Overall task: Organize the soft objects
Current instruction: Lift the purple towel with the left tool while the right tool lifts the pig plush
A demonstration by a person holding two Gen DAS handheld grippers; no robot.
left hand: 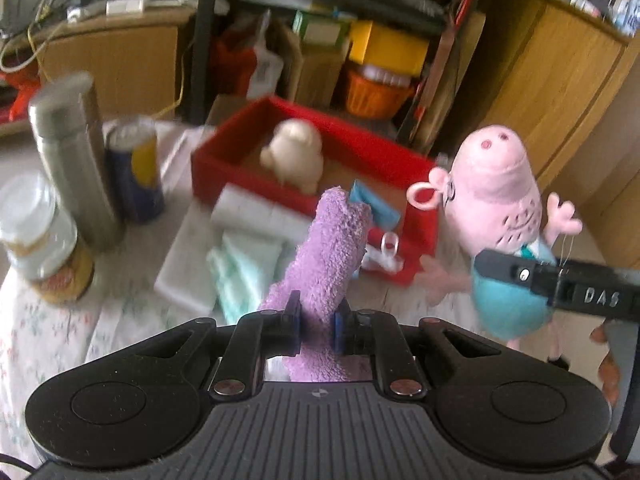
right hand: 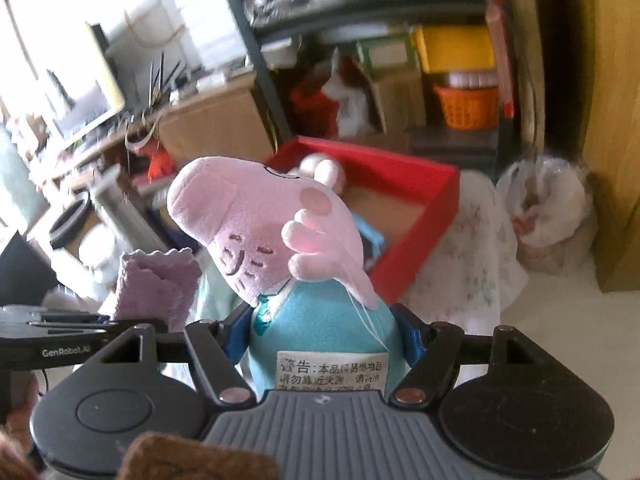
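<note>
Grippers (left hand: 316, 330) (right hand: 326, 336) clamped — towel (left hand: 324, 256), pig plush (right hand: 280, 240) (both aloft).

The right gripper (right hand: 325, 334) clamps the teal body of a pink pig plush (right hand: 256, 220), held upright with a printed label facing the camera. Behind: a red box (right hand: 420, 216). At left: a purple towel (right hand: 156, 288).

Cluttered home room: wooden cabinets (left hand: 560, 80), crammed storage shelf (right hand: 400, 60).

A floral-cloth table (left hand: 48, 332) fills the lower left. On it stand a red box (left hand: 240, 168), steel flask (left hand: 72, 160) and two cans (left hand: 138, 168).
</note>
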